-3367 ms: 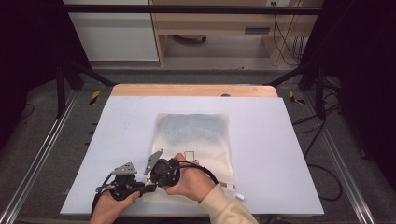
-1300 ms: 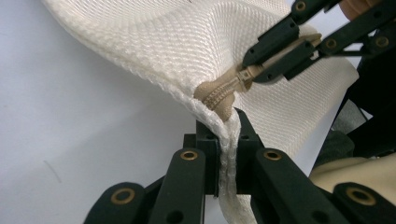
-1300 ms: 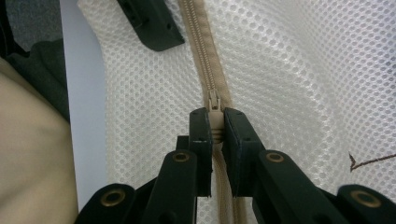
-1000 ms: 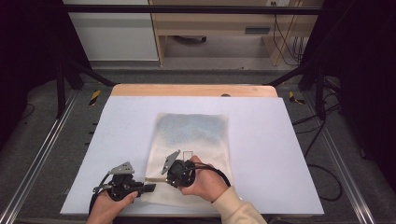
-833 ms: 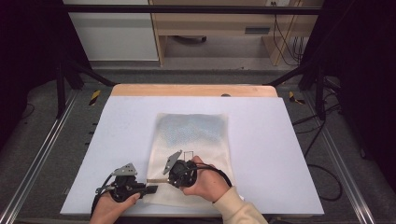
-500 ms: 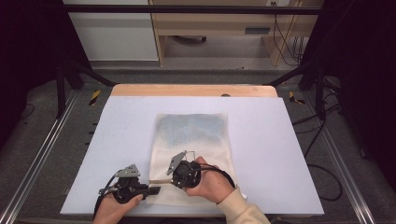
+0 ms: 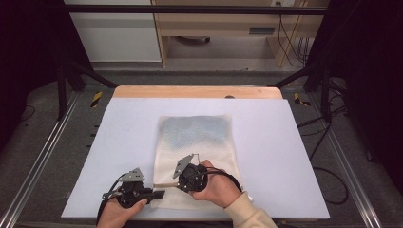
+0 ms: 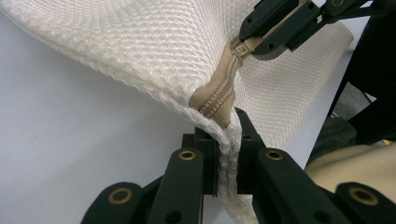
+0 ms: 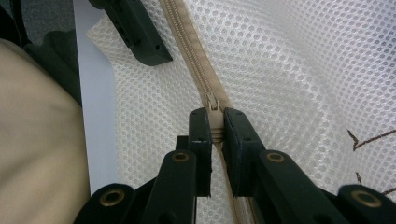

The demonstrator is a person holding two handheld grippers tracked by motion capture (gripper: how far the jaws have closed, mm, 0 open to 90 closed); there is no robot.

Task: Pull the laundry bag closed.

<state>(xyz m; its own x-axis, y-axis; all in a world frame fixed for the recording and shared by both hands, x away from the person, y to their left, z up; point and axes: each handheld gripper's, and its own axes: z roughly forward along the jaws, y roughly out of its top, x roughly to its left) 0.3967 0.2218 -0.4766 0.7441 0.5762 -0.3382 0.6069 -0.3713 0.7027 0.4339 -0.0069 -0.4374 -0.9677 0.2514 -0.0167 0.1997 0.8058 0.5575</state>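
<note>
A white mesh bag [image 7: 197, 137] lies flat in the middle of the table, with a tan zipper [image 7: 165, 185] along its near edge. My left gripper [image 7: 159, 194] is shut on the bag's corner at the zipper's end; in the left gripper view its jaws [image 8: 227, 128] pinch the folded mesh edge below the zipper [image 8: 219, 100]. A short way to the right, my right gripper [image 7: 178, 184] is shut on the zipper pull [image 9: 213, 105], which sits between its jaws [image 9: 214, 116]. The zipper [image 9: 187, 46] runs on toward the left gripper's jaw.
The bag rests on a white table mat [image 7: 285, 142] with a wooden strip [image 7: 197, 91] at the far edge. Metal frame rails [image 7: 38, 161] flank the table and cables [image 7: 328, 142] trail at the right. A cream sleeve [image 9: 37, 140] lies near the right gripper.
The right gripper has slid to the right along the bag's near edge, away from the left gripper, and a stretch of tan zipper now shows between them. The left gripper has barely moved.
</note>
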